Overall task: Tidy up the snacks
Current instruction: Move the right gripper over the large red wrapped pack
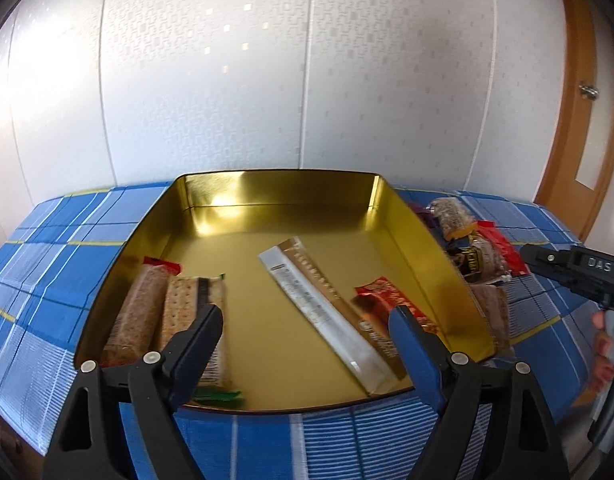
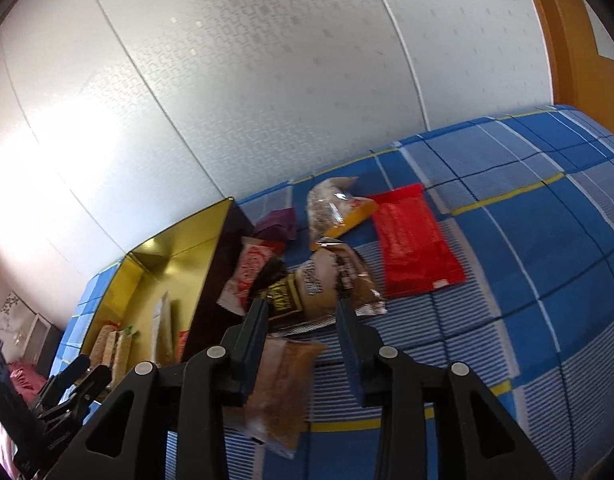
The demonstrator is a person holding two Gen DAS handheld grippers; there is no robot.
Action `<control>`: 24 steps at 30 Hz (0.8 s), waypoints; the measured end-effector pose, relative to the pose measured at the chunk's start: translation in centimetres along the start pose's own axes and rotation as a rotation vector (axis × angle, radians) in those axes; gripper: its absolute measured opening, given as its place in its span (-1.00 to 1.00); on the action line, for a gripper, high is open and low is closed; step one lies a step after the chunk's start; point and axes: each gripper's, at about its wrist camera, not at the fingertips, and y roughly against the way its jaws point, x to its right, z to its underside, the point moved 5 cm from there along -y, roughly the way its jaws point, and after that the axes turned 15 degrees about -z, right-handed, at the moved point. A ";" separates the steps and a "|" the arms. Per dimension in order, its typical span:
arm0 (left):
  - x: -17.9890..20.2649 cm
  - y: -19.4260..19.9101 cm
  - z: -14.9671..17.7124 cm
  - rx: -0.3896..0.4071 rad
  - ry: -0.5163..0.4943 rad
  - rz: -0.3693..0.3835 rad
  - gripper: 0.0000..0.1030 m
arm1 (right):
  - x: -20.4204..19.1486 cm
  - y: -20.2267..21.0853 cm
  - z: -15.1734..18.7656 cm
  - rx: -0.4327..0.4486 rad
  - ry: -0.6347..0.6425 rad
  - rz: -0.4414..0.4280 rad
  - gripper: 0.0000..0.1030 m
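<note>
Gold tin (image 1: 419, 232) on blue plaid cloth (image 1: 47, 264), holding cracker packs (image 1: 163, 320) ranged along left wall, long white-and-brown packet (image 1: 327, 312) and red wrapper (image 1: 391, 300) lying askew at centre. Loose snacks (image 2: 331, 272) heaped on cloth just beside tin's right wall, presumably awaiting transfer. Left gripper (image 1: 305, 314) spread apart and empty above tin; right gripper (image 2: 301, 306) likewise parted, hovering above heap over brown packet (image 2: 283, 384), nothing clamped.

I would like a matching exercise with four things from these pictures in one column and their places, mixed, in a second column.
Things:
1. long white-and-gold packet
2. flat red packet
3. cracker packs
4. purple wrapper

Places:
A. on the cloth, just outside the tin's far corner
B. tin, left side
C. on the cloth, farthest from the tin
D. tin, middle, lying diagonally

Pairs: 1-D, 2-C, 3-B, 4-A
</note>
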 end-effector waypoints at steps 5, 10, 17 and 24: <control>1.8 0.8 0.2 0.018 -0.042 0.035 0.71 | 2.9 0.9 -0.8 0.018 -0.031 0.104 -0.22; 3.5 1.3 0.5 0.032 -0.090 0.055 0.71 | 6.3 0.6 -2.1 0.002 -0.073 0.182 -0.08; 5.2 1.8 1.6 0.023 -0.122 0.074 0.74 | 7.6 -1.5 -3.4 -0.034 -0.065 0.209 -0.05; 7.1 2.8 2.6 0.048 -0.187 0.079 0.74 | 7.2 -4.9 -4.8 -0.076 0.006 0.248 0.11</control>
